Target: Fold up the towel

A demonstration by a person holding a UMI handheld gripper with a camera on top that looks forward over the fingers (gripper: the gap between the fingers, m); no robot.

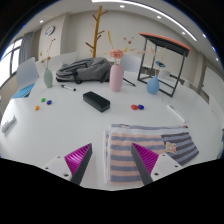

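Gripper (112, 160) position: raised above the white table (70, 120), pointing forward and slightly down. Its two fingers stand spread, magenta pads (77, 157) facing inward, nothing pinched between them. The striped towel (150, 145) lies flat on the table just ahead of the fingers, reaching into the gap and beneath the right finger. Beyond it rest a black rectangular case (96, 100), a pink vase (116, 78), a blue cup (153, 86) and a grey bag (82, 70).
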